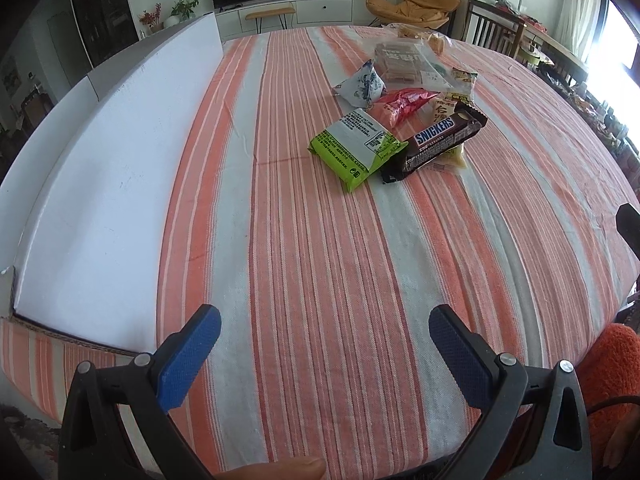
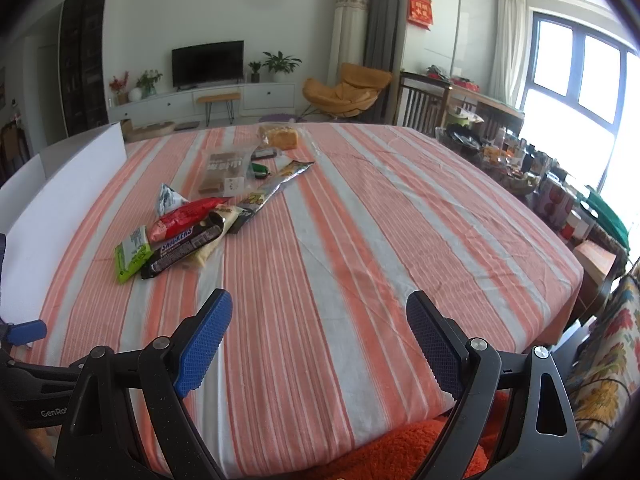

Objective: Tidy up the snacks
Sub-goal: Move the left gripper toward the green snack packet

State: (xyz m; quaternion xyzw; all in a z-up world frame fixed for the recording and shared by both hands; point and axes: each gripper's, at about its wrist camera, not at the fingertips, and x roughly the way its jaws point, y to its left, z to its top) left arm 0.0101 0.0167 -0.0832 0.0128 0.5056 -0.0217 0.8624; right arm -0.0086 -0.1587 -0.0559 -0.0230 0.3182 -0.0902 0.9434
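Where snacks (image 1: 396,136) cluster, a striped tablecloth (image 1: 320,260) covers the table.

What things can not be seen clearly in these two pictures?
- White box: its inside is hidden by its own wall in both wrist views.
- Yellowish packet: mostly covered by the Snickers bar, right wrist view.
- Green packet: print too small to read, left wrist view.
- Right gripper: cut off by the left wrist view's edge.
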